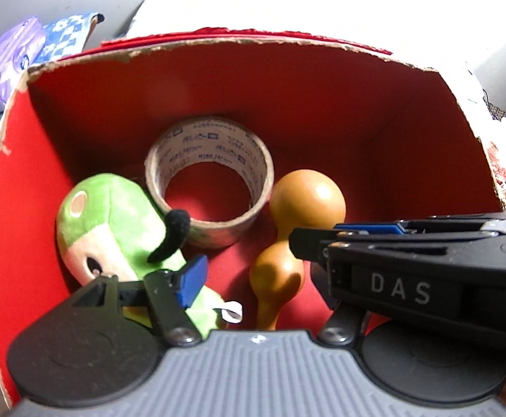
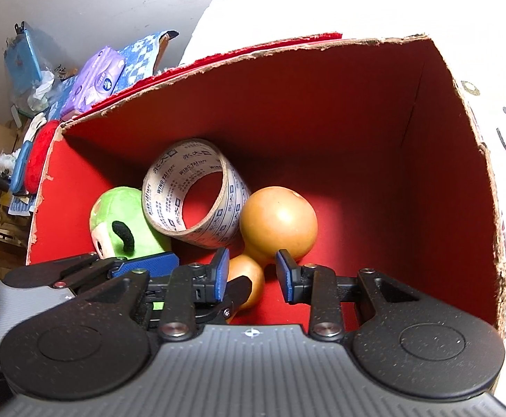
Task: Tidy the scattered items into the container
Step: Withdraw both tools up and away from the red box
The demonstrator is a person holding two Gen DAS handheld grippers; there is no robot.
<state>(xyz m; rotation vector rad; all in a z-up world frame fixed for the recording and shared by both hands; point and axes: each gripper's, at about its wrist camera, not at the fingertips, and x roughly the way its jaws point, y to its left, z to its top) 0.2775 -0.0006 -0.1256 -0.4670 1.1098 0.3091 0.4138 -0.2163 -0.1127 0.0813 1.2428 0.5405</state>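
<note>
Red cardboard box [image 2: 357,132], torn along its top edges, holds three things on its floor: one green plush toy [image 2: 120,222], one roll of printed tape [image 2: 190,191] and one brown gourd [image 2: 277,222]. The plush lies toward the left wall, the tape roll leans tilted on its edge touching the plush, and the gourd lies just beside the tape, its round bulb away from the cameras and its smaller bulb nearer.

The right gripper [image 2: 251,274] hangs inside the box with its blue pads parted to a middling gap and nothing between them; the gourd's neck lies just beyond that gap. The left gripper [image 1: 246,260] is also in the box, its left pad over the plush's body, its right finger hidden behind the other gripper, so its width cannot be told.

The right half of the box floor is bare, up to the right wall and far right corner.

Outside the box's left edge sit a purple tissue pack [image 2: 99,80] and other clutter.
</note>
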